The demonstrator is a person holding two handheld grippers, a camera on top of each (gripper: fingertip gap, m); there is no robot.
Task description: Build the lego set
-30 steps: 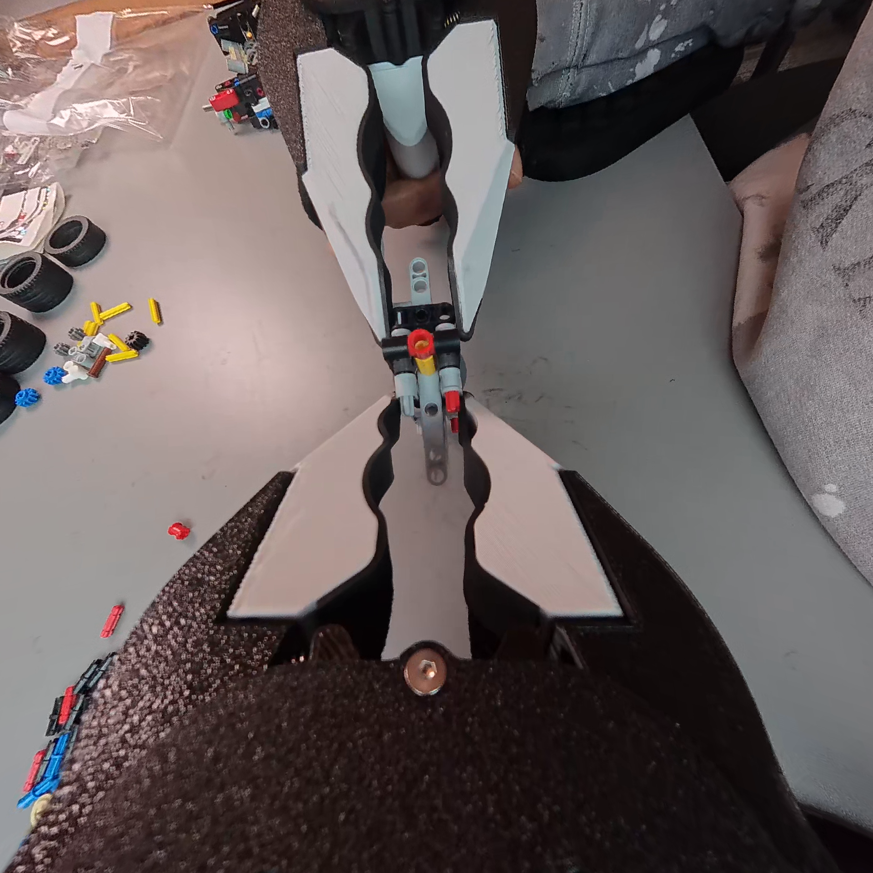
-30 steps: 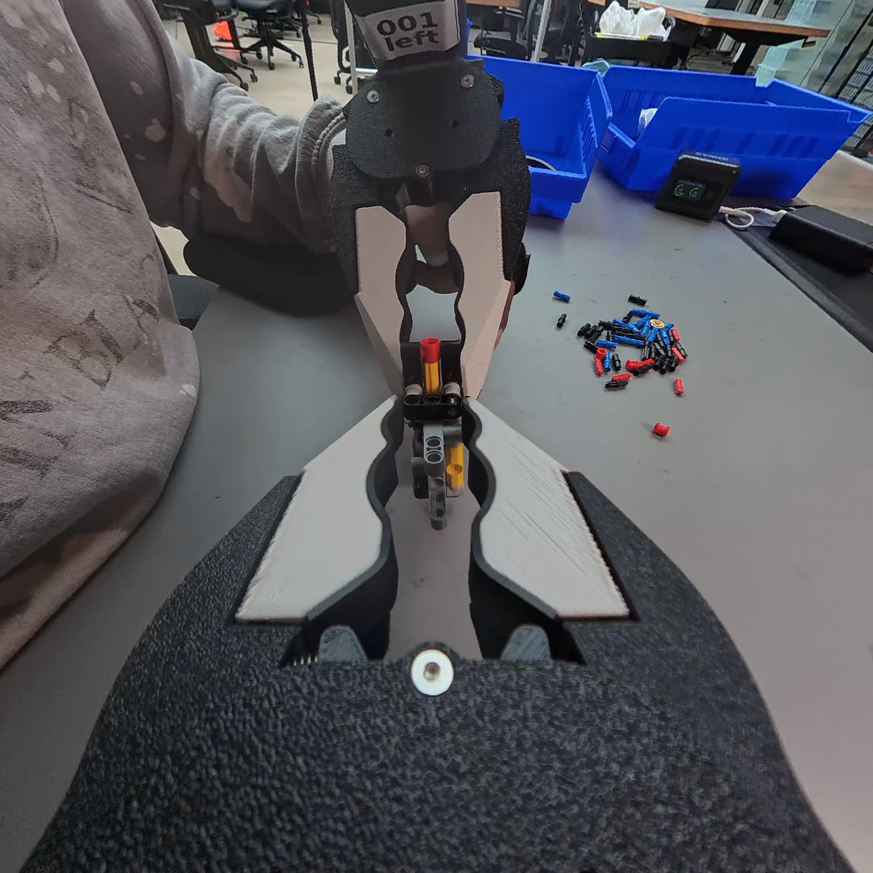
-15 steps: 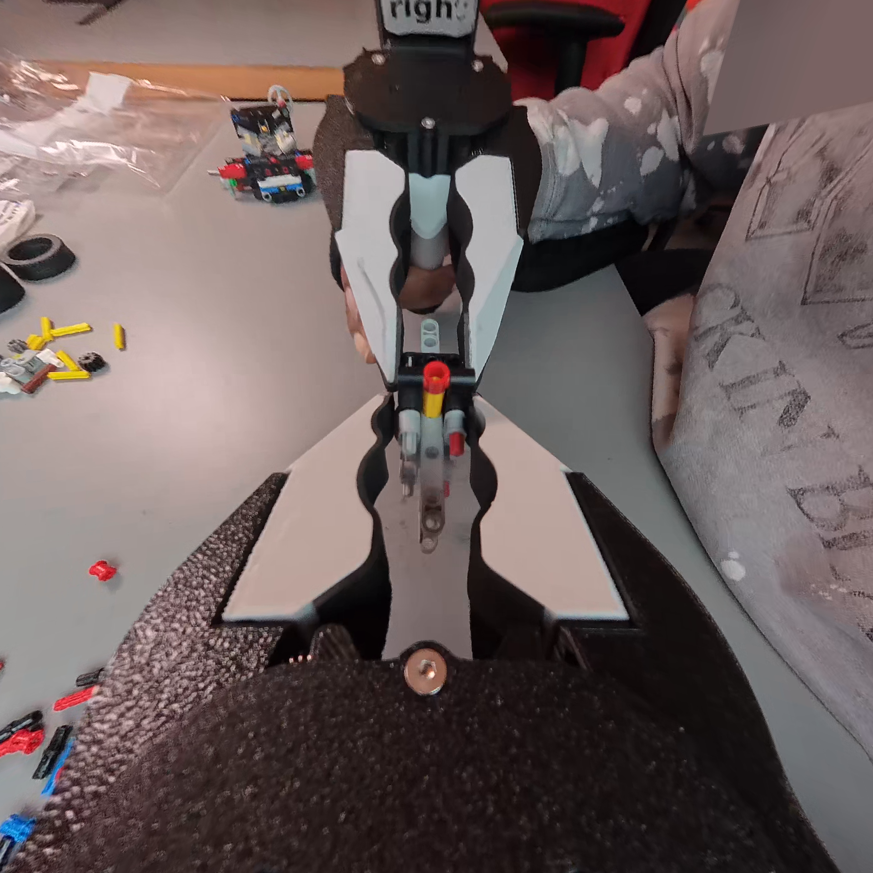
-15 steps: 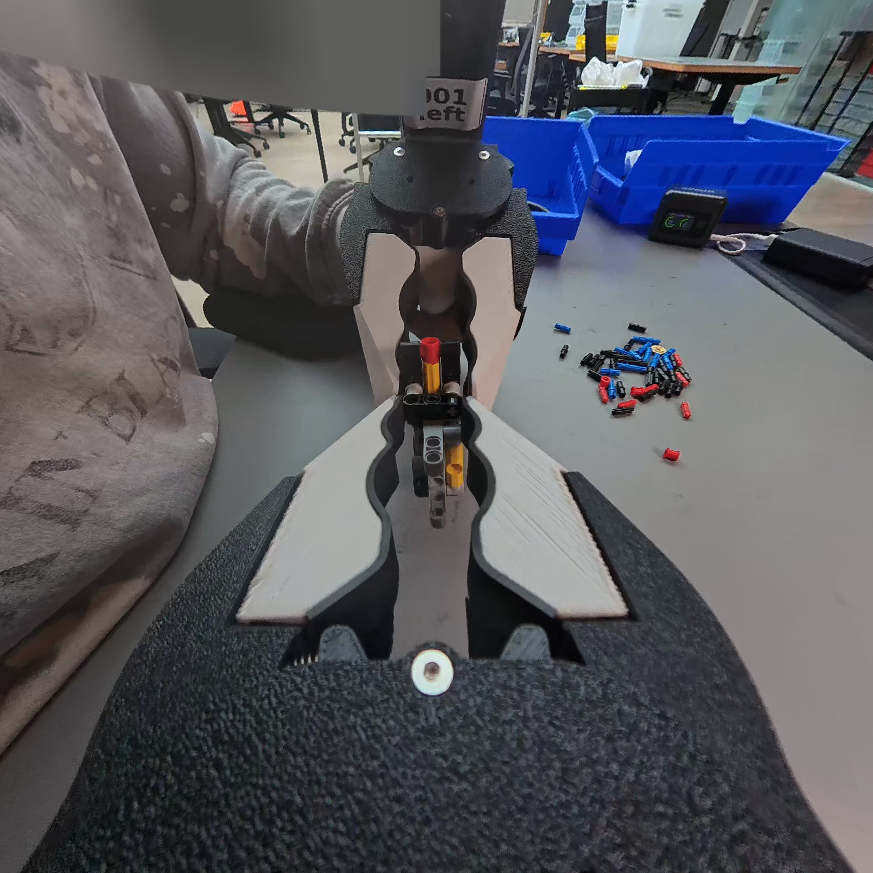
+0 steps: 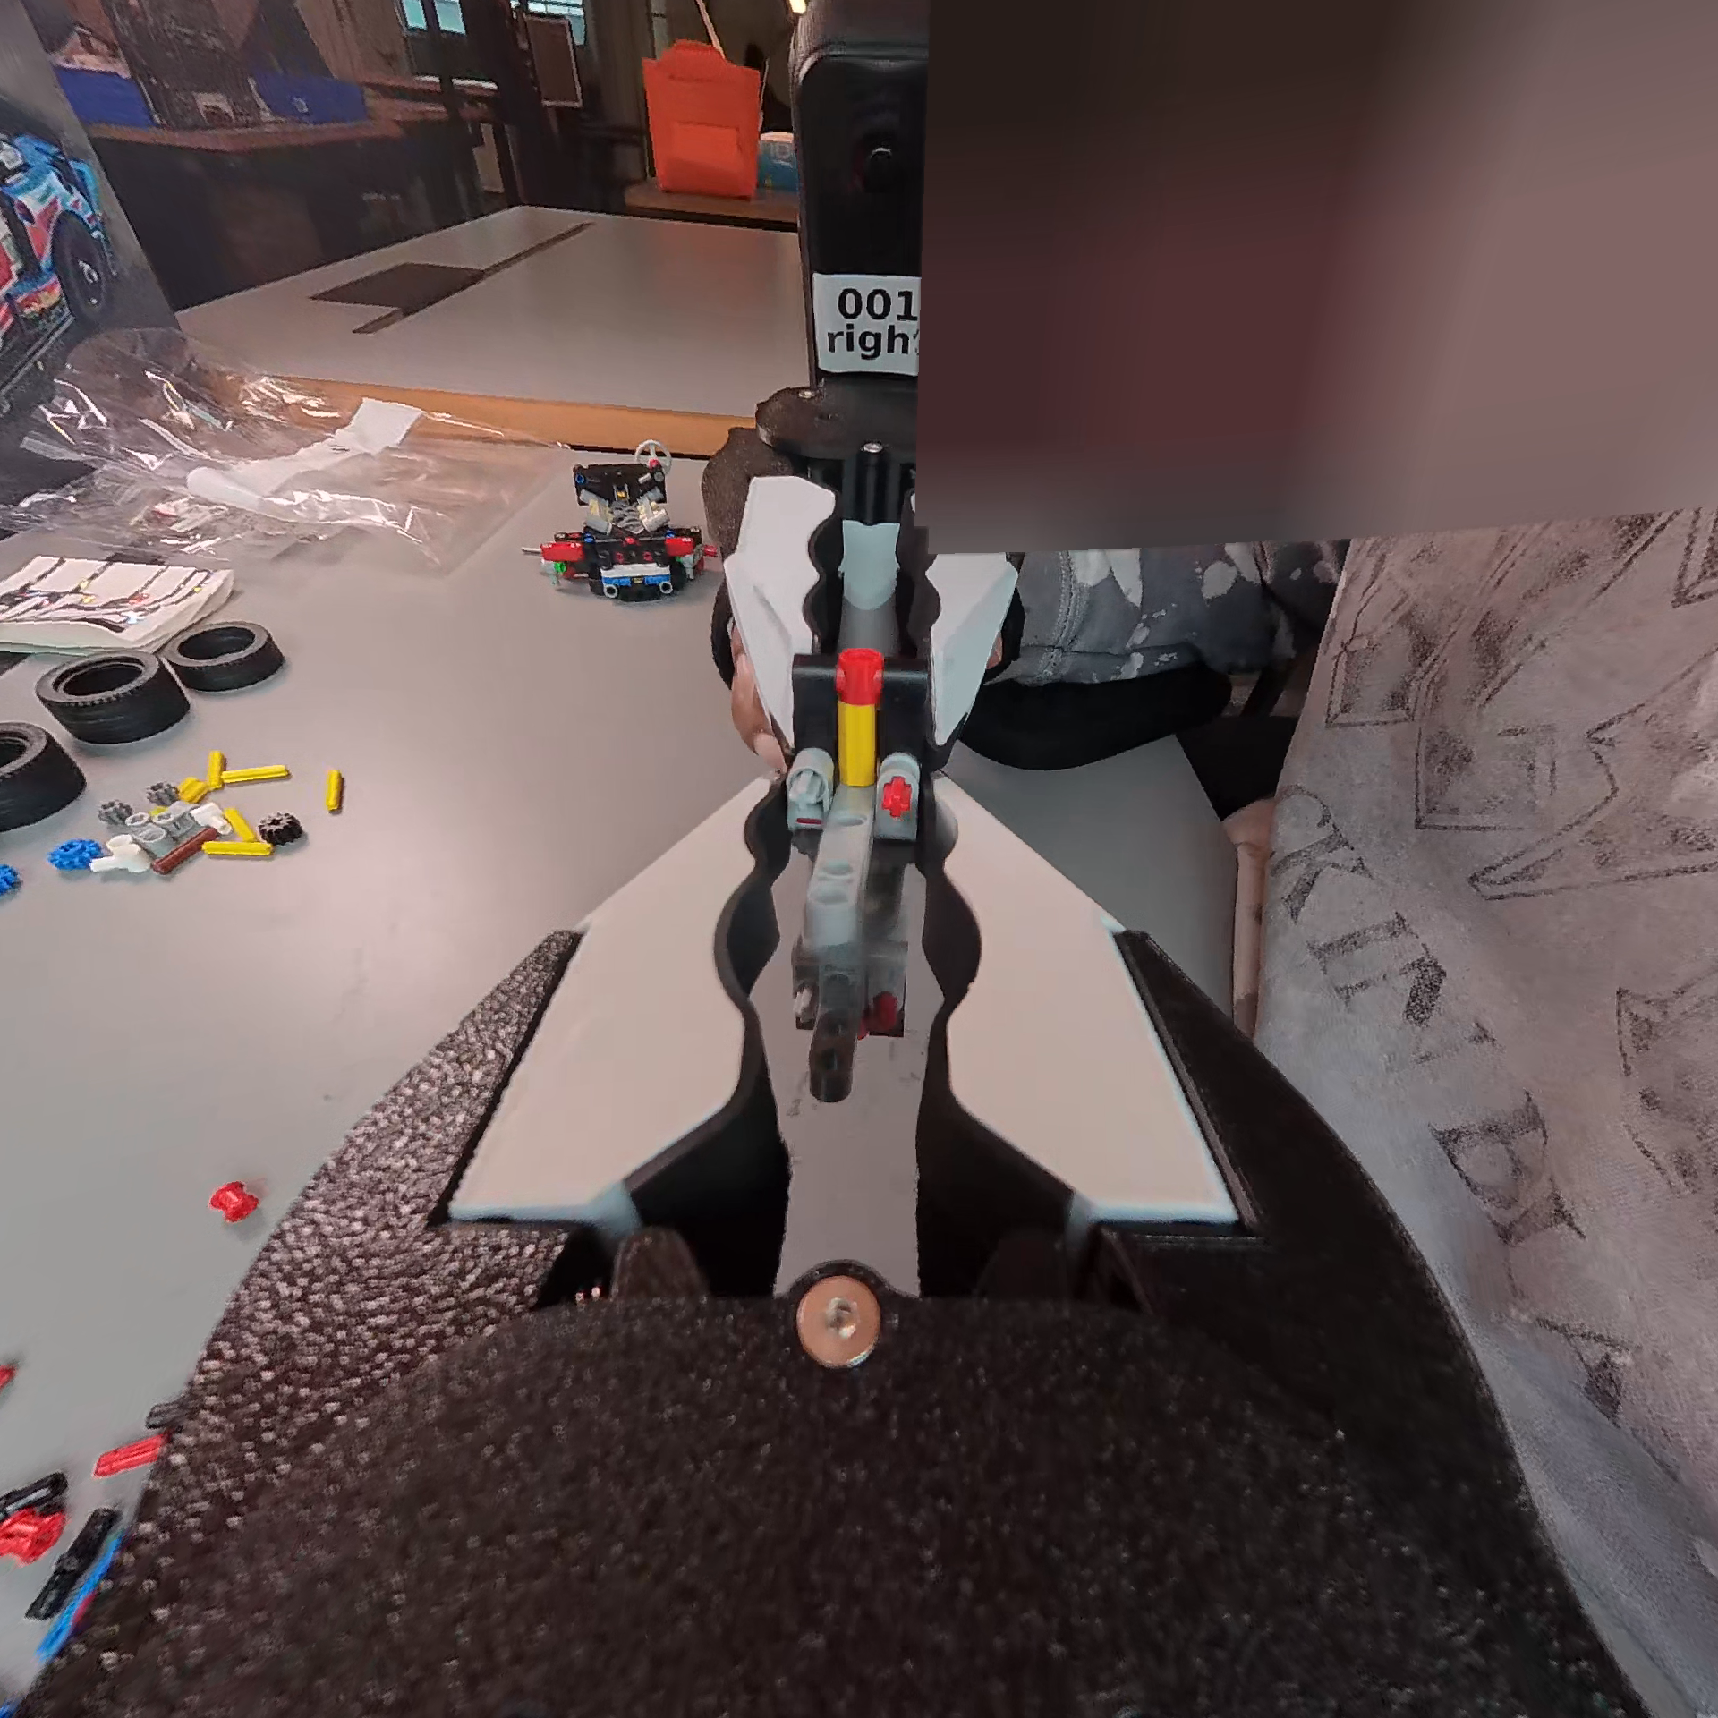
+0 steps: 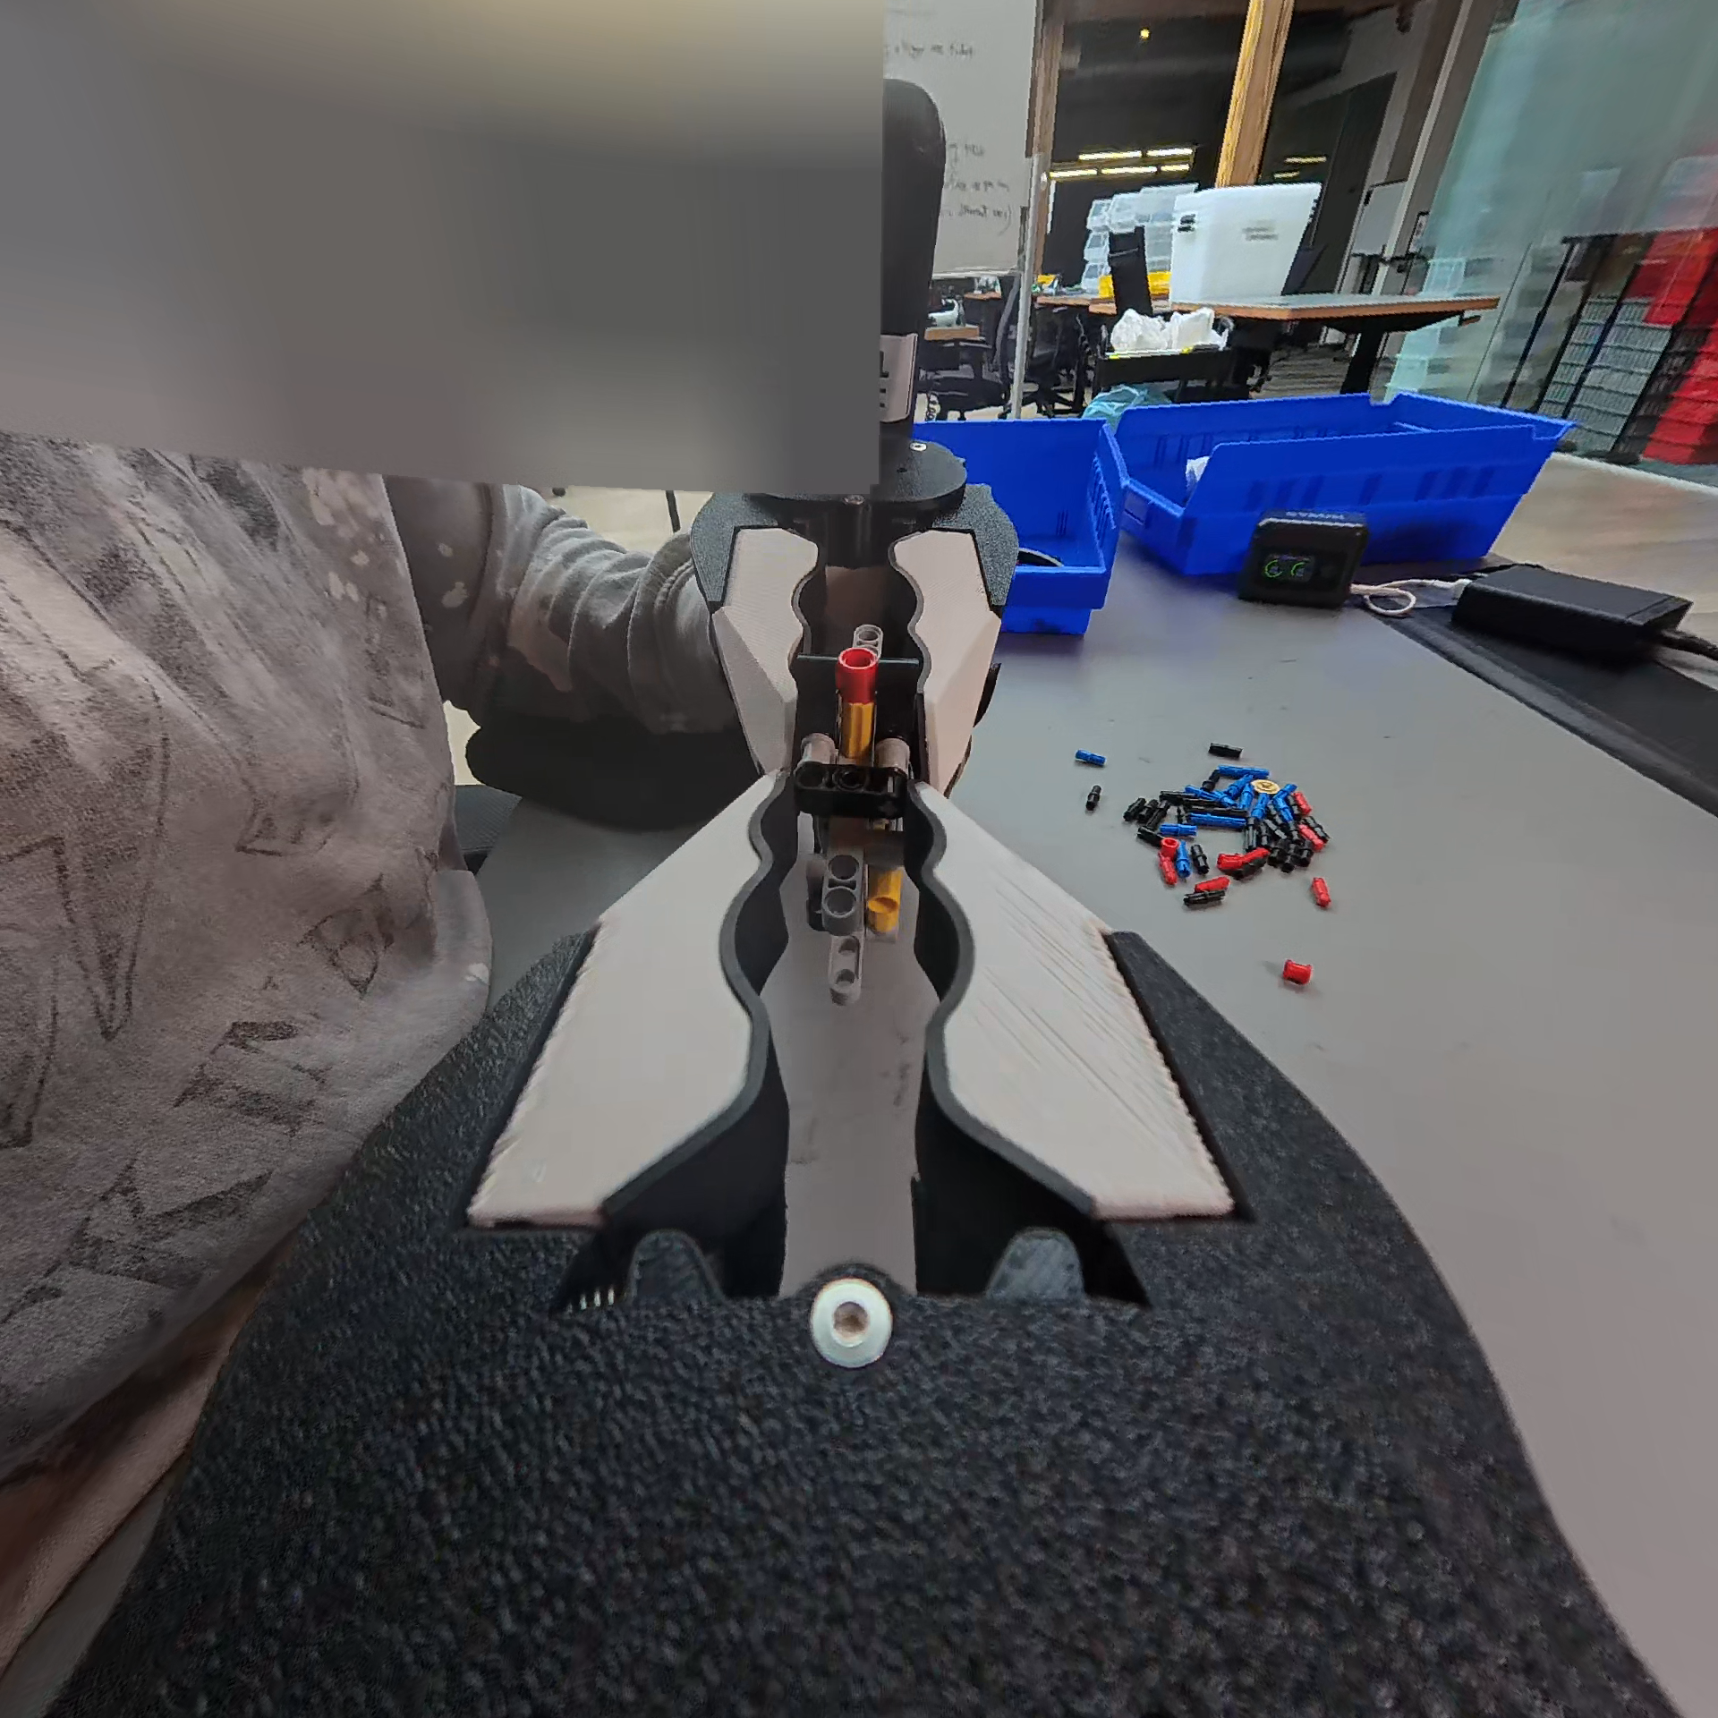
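Observation:
A small lego assembly (image 5: pixel 853 734) of grey beams, a black beam and a yellow axle with a red cap hangs above the grey table (image 5: pixel 465 930). My left gripper (image 5: pixel 851 795) is shut on its grey end. My right gripper (image 5: pixel 860 720) faces it from the far side, shut on the black end. In the right wrist view my right gripper (image 6: pixel 848 786) grips the black beam of the assembly (image 6: pixel 855 720). The left gripper (image 6: pixel 855 753) meets it tip to tip. A grey beam reaches back between each pair of fingers.
A part-built car chassis (image 5: pixel 625 548), black tyres (image 5: pixel 112 693), yellow axles and small parts (image 5: pixel 204 818), a sticker sheet (image 5: pixel 102 595) and plastic bags (image 5: pixel 232 465) lie left. A pile of pins (image 6: pixel 1227 827) and blue bins (image 6: pixel 1320 483) are right. The person's grey sweater (image 5: pixel 1487 930) is close. Less than 4 cm separates the two grippers' tips.
Both grippers have risen and tilted level, still holding the assembly between them. The room behind now shows. The grey beam sits deeper between the left fingers.

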